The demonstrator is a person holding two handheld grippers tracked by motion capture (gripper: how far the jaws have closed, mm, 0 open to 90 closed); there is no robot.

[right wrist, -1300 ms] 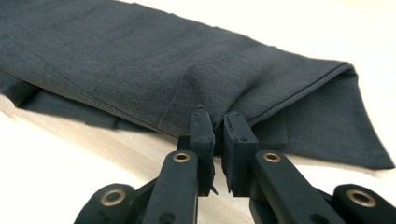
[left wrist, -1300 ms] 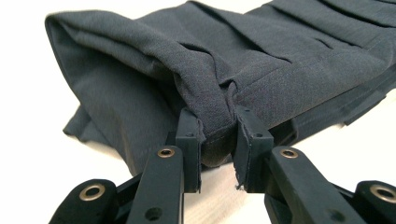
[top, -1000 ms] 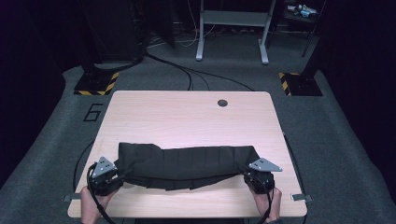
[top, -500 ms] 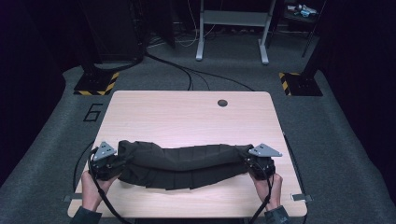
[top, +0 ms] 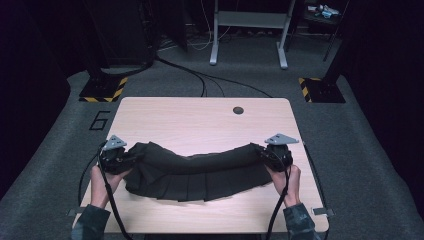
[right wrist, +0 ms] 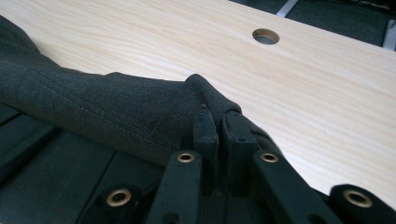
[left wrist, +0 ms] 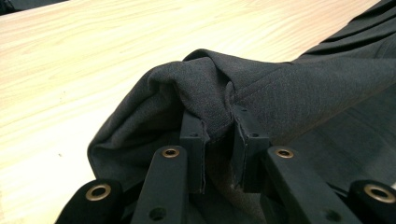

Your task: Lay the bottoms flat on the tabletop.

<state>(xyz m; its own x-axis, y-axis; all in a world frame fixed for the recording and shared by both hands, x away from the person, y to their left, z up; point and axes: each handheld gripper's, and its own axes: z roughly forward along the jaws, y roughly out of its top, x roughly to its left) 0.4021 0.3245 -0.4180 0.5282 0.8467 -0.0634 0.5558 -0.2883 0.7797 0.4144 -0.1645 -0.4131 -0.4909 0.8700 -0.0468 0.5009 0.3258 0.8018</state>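
A dark pleated garment (top: 192,170) lies stretched across the near half of the table (top: 200,117), running from about 9 o'clock to 3 o'clock and sagging toward 6 o'clock in its middle. Its upper edge is a stitched band; the pleats hang below it onto the wood. The left gripper (top: 116,156) sits at the garment's 9 o'clock end, held by the left hand (top: 102,179), with its grey plate on top and a cable trailing back toward 7 o'clock. In the left gripper view, the jaws are closed to a narrow gap with a fold of the band (left wrist: 219,100) pinched between them, cloth bunching up over the tips of the left gripper (left wrist: 218,140). The right gripper (top: 274,151) sits at the 3 o'clock end, in the right hand (top: 289,180), cable trailing to 6 o'clock. In the right gripper view, the right gripper (right wrist: 218,126) has its jaws nearly together, clamping the band's other end (right wrist: 205,91), which wraps over their tips. A round hole (top: 238,110) sits in the table toward 1 o'clock, well apart from the cloth (right wrist: 265,36). Beyond the table, at 12 o'clock, cables (top: 200,75) cross the grey floor.
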